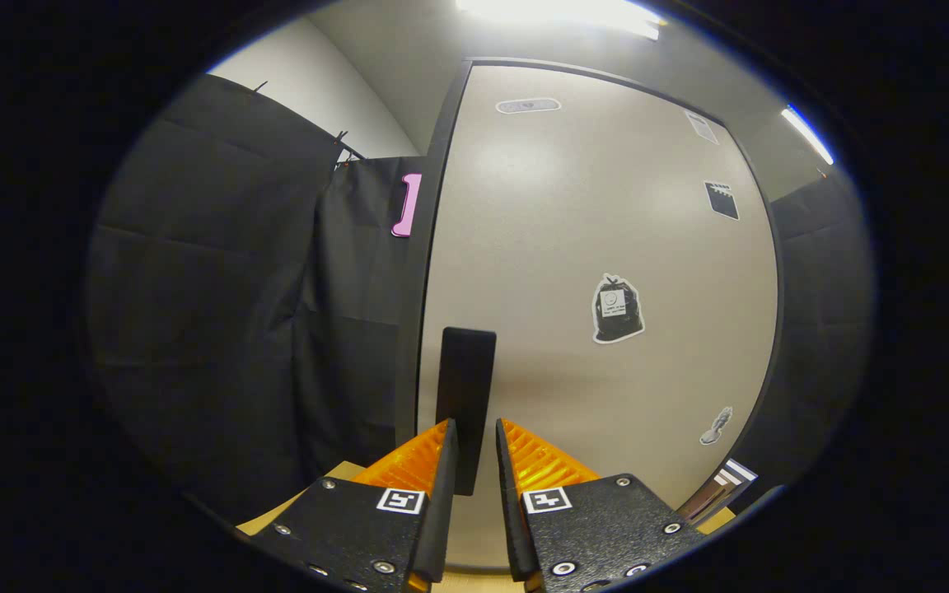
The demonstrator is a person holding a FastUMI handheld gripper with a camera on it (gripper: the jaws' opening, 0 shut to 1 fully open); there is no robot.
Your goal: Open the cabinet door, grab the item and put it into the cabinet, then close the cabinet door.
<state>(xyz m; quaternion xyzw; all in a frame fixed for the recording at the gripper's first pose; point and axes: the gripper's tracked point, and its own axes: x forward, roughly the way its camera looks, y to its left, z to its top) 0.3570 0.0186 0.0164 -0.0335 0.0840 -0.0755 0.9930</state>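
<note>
Hand-held gripper at closed cabinet door, fingers narrowly apart astride black handle, grip unclear.

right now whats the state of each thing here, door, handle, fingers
cabinet door: shut, flush in its dark frame, stickers on its face
door handle: upright black bar near the door's edge, its lower end running down into the gap between the fingers
gripper: fingers a narrow gap apart around the handle; whether they press on it cannot be told
ceiling light: on
</note>
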